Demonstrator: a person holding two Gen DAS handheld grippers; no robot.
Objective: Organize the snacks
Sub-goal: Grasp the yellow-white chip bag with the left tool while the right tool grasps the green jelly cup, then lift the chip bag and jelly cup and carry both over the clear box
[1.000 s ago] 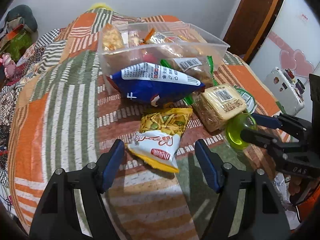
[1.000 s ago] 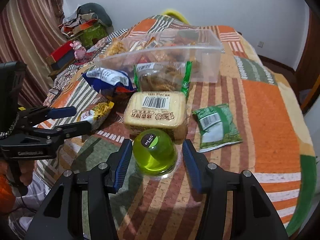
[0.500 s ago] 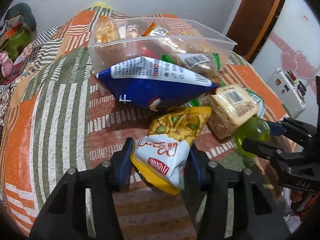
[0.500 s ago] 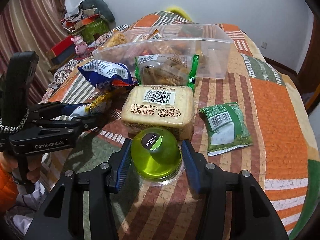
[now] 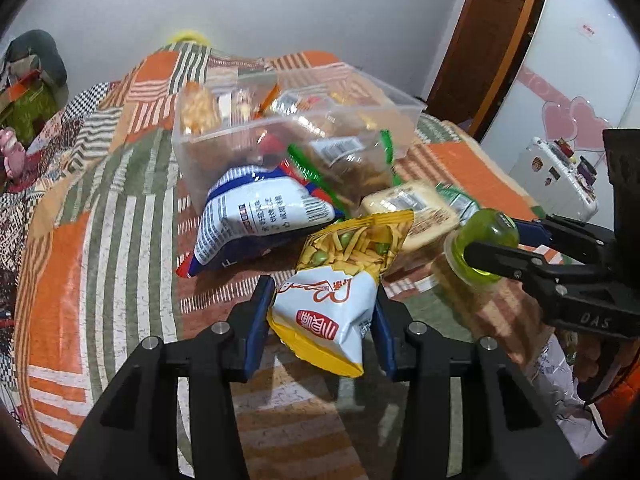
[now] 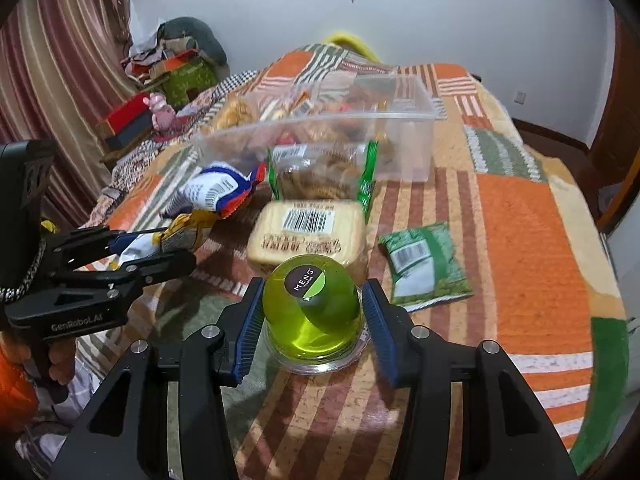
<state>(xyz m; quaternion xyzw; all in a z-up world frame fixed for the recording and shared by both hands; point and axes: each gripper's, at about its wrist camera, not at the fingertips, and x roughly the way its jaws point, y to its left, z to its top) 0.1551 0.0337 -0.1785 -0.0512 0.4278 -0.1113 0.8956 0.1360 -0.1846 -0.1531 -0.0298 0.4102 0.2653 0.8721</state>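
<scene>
My left gripper (image 5: 323, 316) has just closed on the yellow-and-white snack bag (image 5: 336, 292), lifted clear of the quilt (image 5: 100, 248). My right gripper (image 6: 312, 320) pinches the green jelly cup (image 6: 312, 312) just in front of the beige cracker pack (image 6: 306, 232). The clear bin (image 6: 404, 148) sits beyond, its near wall crowded by the blue bag (image 5: 256, 216) and a green-edged packet (image 6: 320, 176). Bare quilt lies right of the green pea pouch (image 6: 424, 264).
</scene>
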